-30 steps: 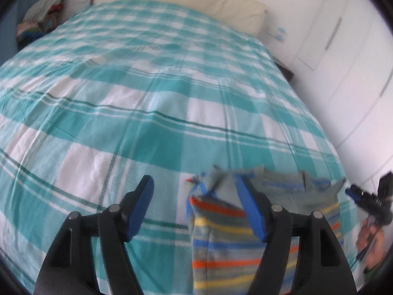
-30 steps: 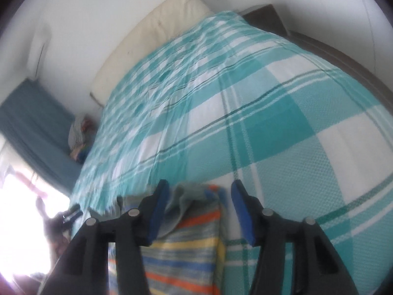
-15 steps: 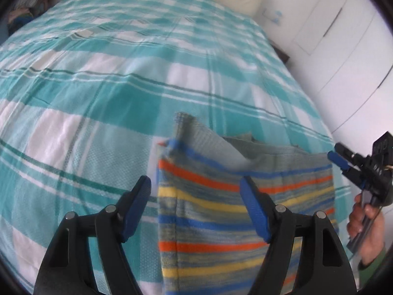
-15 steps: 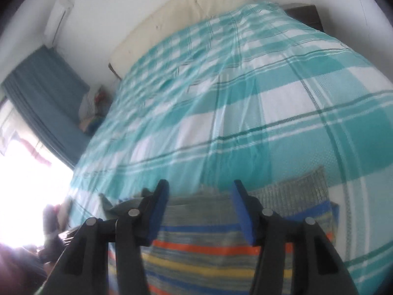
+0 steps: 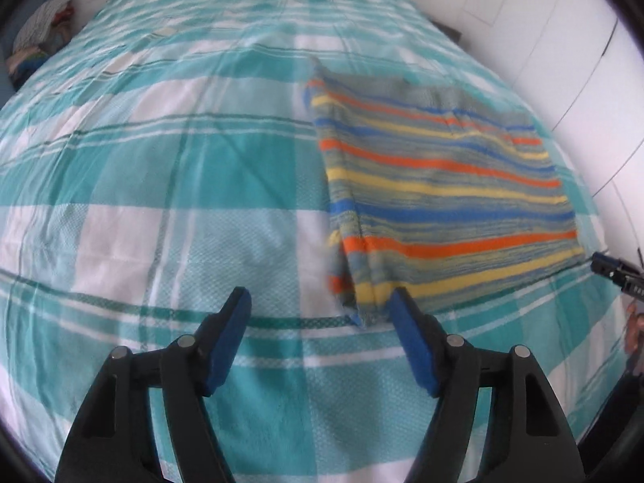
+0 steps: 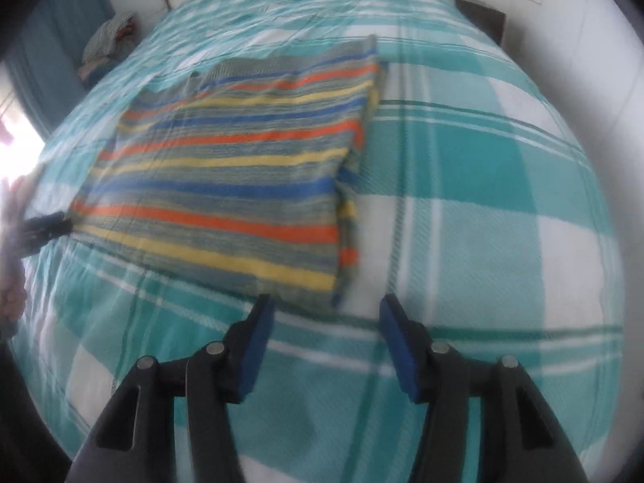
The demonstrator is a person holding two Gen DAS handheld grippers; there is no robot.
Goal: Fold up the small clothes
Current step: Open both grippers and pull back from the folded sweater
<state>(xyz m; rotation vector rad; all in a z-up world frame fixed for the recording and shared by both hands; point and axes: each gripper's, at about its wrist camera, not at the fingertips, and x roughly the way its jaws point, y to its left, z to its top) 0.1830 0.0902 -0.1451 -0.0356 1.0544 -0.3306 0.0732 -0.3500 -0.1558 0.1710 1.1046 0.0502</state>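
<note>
Tools: two. Left tool (image 5: 320,314) jaws apart, empty; right tool (image 6: 326,314) jaws apart, empty.
Garment: one folded grey knit garment with orange, yellow and blue stripes (image 5: 442,185), flat on bed, just beyond both tools.
Bed: one, teal-and-white checked bedspread (image 5: 181,185).

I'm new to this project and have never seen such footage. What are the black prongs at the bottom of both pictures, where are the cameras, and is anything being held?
There is no robot here. A person carries a hand-held gripper in each hand, and each has a wide-angle camera looking along its two blue-padded fingers. One picture is from the left hand-held gripper, the other from the right hand-held gripper. Both look down at a bed with a teal checked bedspread. On it lies a striped garment, folded into a flat rectangle. Both grippers are open and hold nothing; the garment's near corners lie just beyond the fingertips. A pile of clothes sits beside the bed's far end.
</note>
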